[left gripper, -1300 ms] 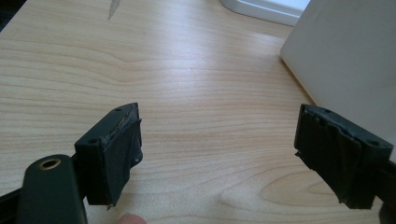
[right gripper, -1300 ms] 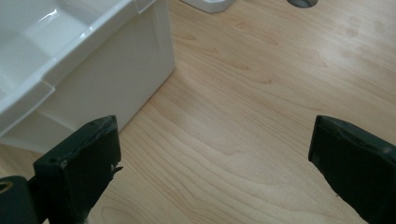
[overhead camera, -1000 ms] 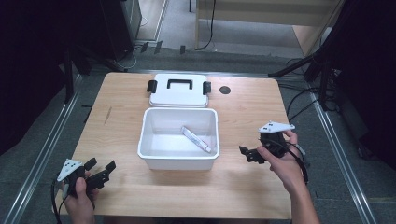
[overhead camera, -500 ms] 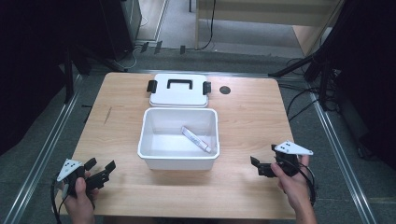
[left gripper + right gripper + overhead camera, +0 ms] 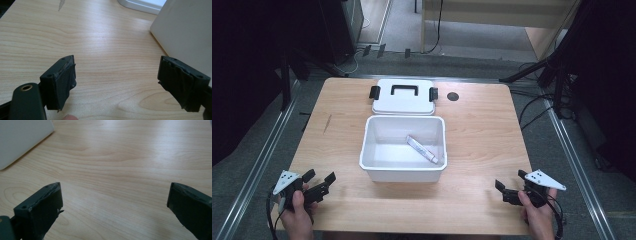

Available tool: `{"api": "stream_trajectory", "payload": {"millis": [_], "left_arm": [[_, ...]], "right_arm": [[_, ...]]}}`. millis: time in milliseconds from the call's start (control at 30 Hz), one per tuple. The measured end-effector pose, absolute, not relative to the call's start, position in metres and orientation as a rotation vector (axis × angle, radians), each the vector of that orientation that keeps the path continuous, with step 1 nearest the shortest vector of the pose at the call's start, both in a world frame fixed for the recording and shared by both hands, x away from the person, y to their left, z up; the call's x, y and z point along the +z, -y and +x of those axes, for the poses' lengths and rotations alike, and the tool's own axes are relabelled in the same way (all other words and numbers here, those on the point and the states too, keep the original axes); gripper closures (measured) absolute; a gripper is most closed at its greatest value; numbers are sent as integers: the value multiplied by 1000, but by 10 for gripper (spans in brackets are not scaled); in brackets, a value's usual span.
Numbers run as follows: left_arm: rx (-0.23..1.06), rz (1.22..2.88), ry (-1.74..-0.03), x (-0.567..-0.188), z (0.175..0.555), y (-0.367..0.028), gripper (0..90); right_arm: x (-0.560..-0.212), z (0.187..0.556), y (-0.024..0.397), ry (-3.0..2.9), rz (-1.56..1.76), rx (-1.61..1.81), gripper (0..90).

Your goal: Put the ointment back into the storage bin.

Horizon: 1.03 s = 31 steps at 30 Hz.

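White bin (image 5: 374,150) holds a tube (image 5: 422,149), lid (image 5: 403,98) behind

No legible text, label, brand, number or sign is present on any surface. The small white tube with a red end (image 5: 422,149), lying inside the white rectangular plastic bin (image 5: 369,155), carries markings along its side, but these are too small and blurred to read.

Smooth pale wood table (image 5: 482,130); glossy white plastic bin (image 5: 377,150); matt black tongs (image 5: 117,82).
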<state>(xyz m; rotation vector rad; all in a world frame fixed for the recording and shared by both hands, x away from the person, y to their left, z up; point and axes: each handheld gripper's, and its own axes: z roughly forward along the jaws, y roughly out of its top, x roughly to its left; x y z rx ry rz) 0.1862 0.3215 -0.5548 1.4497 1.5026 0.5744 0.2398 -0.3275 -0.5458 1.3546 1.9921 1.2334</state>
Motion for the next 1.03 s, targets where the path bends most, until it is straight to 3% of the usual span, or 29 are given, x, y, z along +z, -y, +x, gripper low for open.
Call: {"api": "stream_trajectory", "payload": {"millis": [400, 1033], "left_arm": [[584, 1446, -1495, -555, 183, -322, 157], [585, 1419, -1488, -555, 181, -323, 161]], "right_arm": [[-547, 218, 340, -2009, 1300, 1197, 0], [-547, 220, 346, -1989, 1372, 1211, 0]]}}
